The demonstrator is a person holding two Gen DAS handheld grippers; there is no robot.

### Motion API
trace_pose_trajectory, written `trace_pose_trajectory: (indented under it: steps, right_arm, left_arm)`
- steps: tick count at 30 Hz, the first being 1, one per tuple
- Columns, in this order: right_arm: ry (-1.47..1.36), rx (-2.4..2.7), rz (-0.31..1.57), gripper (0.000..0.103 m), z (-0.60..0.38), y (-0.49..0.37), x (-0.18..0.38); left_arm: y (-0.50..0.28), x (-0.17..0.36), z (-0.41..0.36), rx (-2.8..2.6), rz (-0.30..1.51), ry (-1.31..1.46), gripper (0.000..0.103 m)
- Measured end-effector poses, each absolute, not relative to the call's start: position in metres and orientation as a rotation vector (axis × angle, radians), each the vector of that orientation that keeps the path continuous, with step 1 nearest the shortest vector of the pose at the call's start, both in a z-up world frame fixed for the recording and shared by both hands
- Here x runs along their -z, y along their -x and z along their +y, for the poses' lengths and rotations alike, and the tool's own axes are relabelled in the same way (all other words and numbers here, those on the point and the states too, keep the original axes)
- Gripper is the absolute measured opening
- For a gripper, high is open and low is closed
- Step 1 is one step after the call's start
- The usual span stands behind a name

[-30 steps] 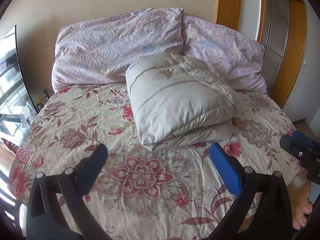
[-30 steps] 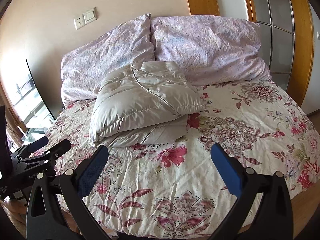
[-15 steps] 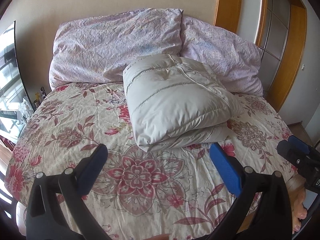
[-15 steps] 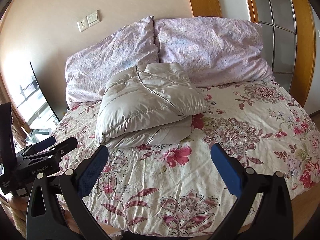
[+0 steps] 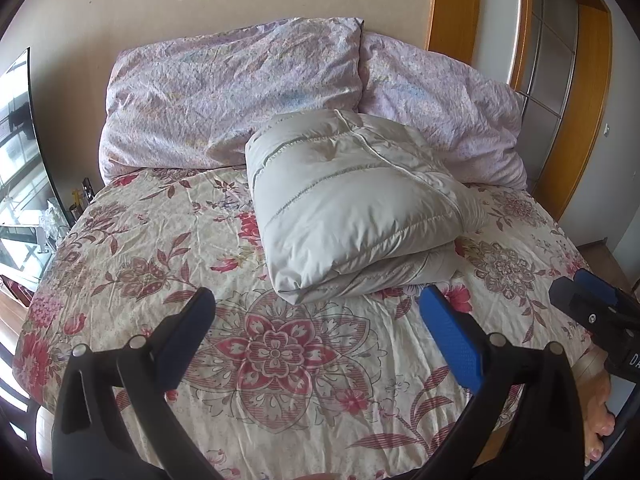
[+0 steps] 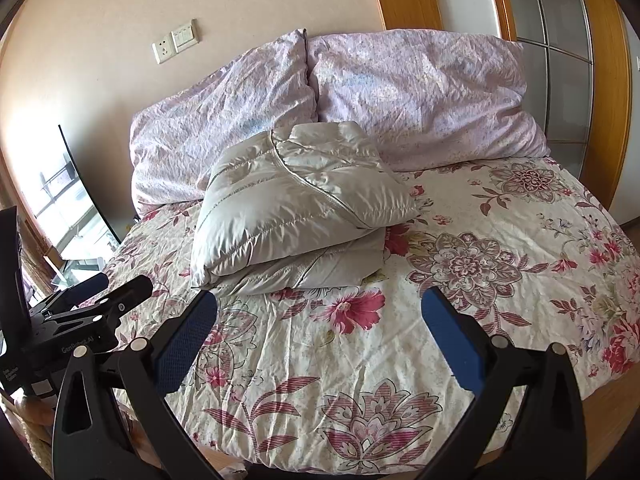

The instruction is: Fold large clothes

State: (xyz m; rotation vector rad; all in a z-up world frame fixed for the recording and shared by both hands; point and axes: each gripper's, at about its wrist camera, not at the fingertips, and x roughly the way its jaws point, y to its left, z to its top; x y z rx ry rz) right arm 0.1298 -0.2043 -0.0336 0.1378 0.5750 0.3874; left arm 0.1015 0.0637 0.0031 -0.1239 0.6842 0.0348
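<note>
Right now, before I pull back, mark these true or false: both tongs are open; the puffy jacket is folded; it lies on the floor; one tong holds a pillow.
1. Left tongs and right tongs are open: true.
2. The puffy pale grey quilted jacket is folded into a bundle: true.
3. It lies on the floor: false, it rests on the floral bedspread.
4. One tong holds a lilac crumpled pillow: false, both are empty.

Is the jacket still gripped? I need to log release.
No, both the left gripper and right gripper gape open, short of the folded jacket.
</note>
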Motion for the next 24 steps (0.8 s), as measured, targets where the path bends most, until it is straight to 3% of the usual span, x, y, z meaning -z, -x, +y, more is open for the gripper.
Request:
trace_pose_trajectory:
  steps: [24]
  right_arm:
    - [-0.149,-0.389,0.582,0.102,-0.2046,-0.1345,0.0352]
  left_arm:
    - [-0.1024,-0.0015,0.0633,-0.031,0.687,0.118,0.101]
